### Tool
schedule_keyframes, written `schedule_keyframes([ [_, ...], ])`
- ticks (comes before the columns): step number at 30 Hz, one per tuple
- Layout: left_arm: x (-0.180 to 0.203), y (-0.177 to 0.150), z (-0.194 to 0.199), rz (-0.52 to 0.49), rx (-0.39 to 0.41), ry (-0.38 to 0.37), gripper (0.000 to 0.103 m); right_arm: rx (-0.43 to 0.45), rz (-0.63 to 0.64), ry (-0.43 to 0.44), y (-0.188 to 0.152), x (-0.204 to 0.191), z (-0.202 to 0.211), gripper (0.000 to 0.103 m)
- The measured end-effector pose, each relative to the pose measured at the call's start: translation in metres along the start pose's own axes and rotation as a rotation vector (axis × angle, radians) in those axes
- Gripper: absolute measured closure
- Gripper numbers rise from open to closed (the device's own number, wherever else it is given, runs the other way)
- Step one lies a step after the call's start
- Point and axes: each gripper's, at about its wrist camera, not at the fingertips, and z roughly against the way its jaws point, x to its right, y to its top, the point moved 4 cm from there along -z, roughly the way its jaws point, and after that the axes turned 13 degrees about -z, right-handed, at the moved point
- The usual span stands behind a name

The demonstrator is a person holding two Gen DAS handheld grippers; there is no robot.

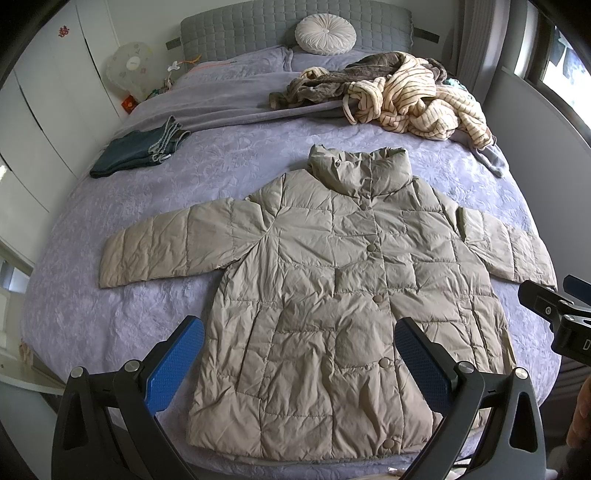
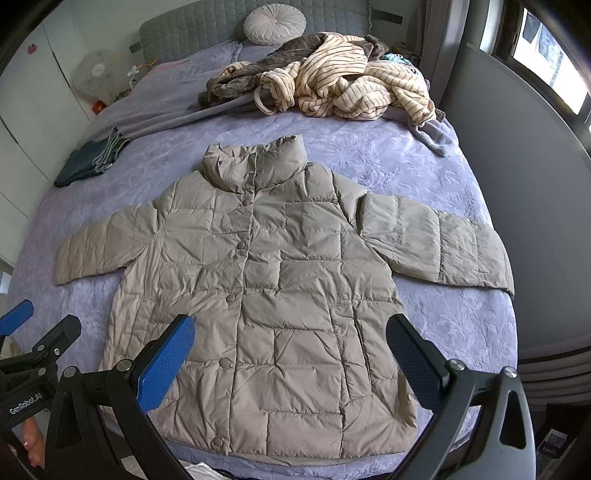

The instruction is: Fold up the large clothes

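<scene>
A beige quilted puffer jacket (image 1: 332,280) lies flat and buttoned on the purple bedspread (image 1: 110,314), collar away from me, both sleeves spread out sideways. It also shows in the right wrist view (image 2: 280,280). My left gripper (image 1: 299,347) is open and empty, held above the jacket's lower hem. My right gripper (image 2: 290,347) is open and empty, also above the hem. The right gripper shows at the right edge of the left wrist view (image 1: 554,302); the left gripper shows at the left edge of the right wrist view (image 2: 33,332).
A heap of striped cream and brown clothes (image 1: 399,92) lies at the far right of the bed. A folded dark teal garment (image 1: 140,149) lies at the far left. A round white cushion (image 1: 325,33) leans on the grey headboard. A fan (image 1: 129,70) stands left of the bed.
</scene>
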Motion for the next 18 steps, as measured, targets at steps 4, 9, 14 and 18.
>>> schedule_keyframes([
  [4, 0.0003, 0.0005, 0.0003, 0.000, 0.000, 0.000, 0.000, -0.001, -0.001, -0.001, 0.0000, 0.0003, -0.0006, 0.000],
  [9, 0.0000, 0.0000, 0.0001, 0.001, 0.000, 0.000, 0.000, -0.001, 0.000, -0.001, 0.0001, -0.0001, -0.0009, 0.000],
  [14, 0.0003, 0.0001, 0.0001, 0.000, -0.001, -0.001, 0.000, -0.001, 0.000, -0.001, 0.0003, -0.0008, -0.0014, 0.000],
  [18, 0.0003, 0.0001, -0.0001, 0.000, -0.001, -0.001, 0.000, -0.002, -0.001, -0.001, 0.0004, -0.0004, -0.0025, 0.000],
])
